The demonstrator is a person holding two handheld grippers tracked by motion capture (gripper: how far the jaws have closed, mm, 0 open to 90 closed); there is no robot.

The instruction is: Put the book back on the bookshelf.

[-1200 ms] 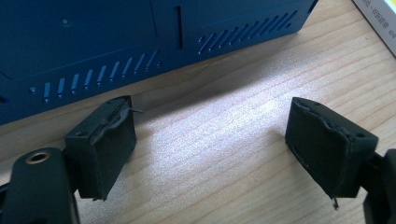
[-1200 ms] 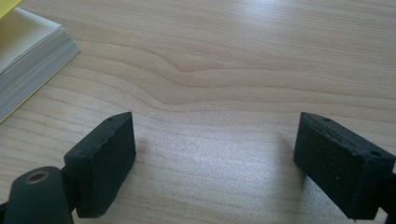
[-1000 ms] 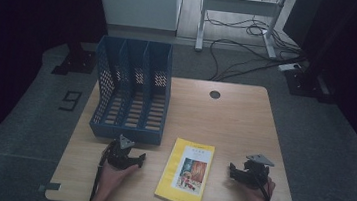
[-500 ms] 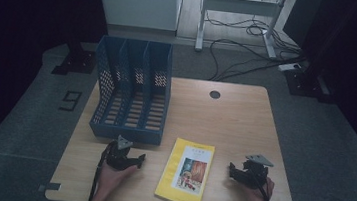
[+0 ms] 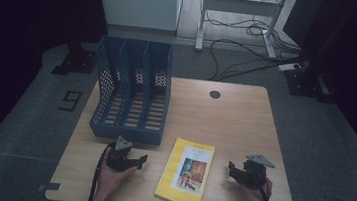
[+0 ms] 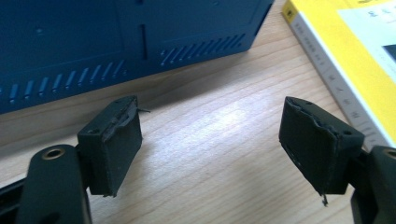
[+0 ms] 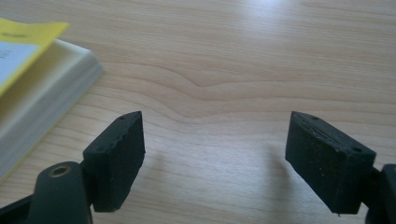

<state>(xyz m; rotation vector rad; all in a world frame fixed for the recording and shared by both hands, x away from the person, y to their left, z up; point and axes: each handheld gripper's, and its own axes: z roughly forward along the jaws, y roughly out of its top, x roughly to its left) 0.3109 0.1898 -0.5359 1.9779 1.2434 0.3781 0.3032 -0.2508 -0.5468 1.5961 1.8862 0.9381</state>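
The yellow book (image 5: 186, 173) lies flat on the bench (image 5: 235, 116) just in front of the blue file rack (image 5: 131, 95), with the left hand-held gripper (image 5: 141, 161) and right hand-held gripper (image 5: 232, 167) resting either side of it, jaws spread apart, gripping nothing.

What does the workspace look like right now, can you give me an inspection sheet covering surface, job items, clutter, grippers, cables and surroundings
Surface: wooden table, with a dark round grommet near the far edge.
Job's things: yellow book lying flat at the near edge, cover up; blue file rack with three slots lying on the far left part.
Clutter: nothing seen.
Grippers: left gripper open, resting left of the book, in front of the rack; right gripper open, right of the book; neither touches it.
Cables: black cable trails from the left gripper; loose floor cables beyond the table.
Surroundings: grey floor, a white desk frame, dark curtains at the sides.
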